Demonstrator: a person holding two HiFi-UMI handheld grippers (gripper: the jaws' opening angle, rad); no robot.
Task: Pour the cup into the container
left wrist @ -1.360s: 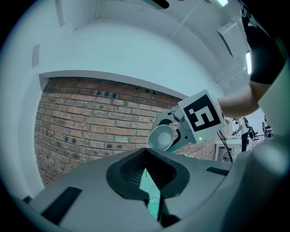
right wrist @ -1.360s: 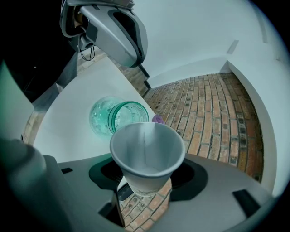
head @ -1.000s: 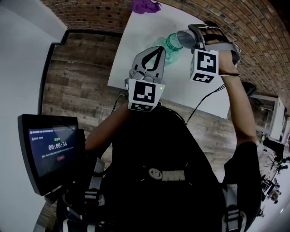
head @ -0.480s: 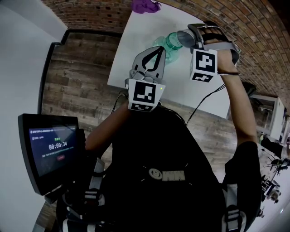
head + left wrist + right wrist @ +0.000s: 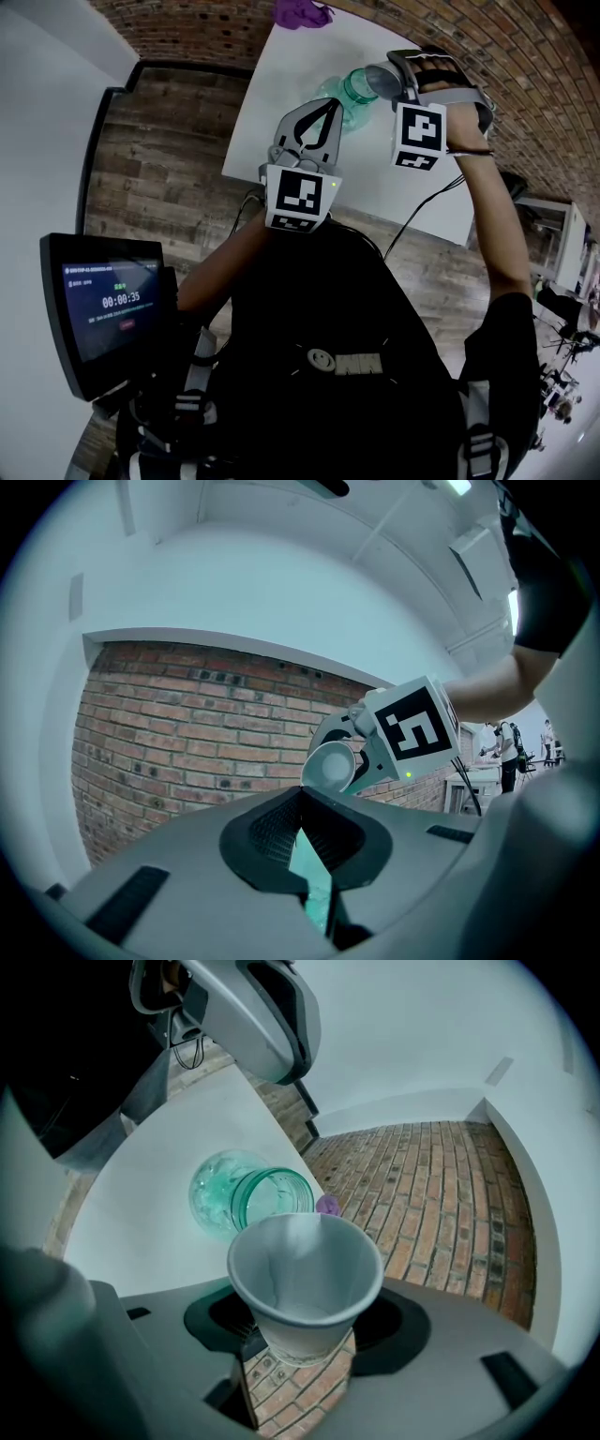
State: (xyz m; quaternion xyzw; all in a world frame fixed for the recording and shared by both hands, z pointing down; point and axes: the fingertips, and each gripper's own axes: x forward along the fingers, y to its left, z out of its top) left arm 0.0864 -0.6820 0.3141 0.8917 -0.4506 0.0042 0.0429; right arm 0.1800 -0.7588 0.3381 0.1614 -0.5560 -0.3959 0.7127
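Grey left gripper (image 5: 328, 105) held out level above the near part of the white counter (image 5: 281, 75), forearm bent up from the lower left, tips clenched together on nothing. Through the slit behind those tips, only a sliver of teal glass. Just beyond and lower, teal glass container (image 5: 246, 1196) on the counter, apparently upright, mouth open toward the cup, clear of the left gripper in the right gripper view. Further right, right arm stretched up and forward, elbow nearly straight, hand (image 5: 457, 89) wrapped round the handle, right gripper (image 5: 298, 1335) angled downward and clamped on the white paper cup (image 5: 305, 1279). Cup tipped, rim just beside the container's mouth.

Behind its marker cube in the head view, left hand out of sight. Cup's foot sunk between the pads; contents hard to judge, pale inner wall only. Purple thing (image 5: 300, 11) at the counter's far edge cut off by the frame, kind unclear.
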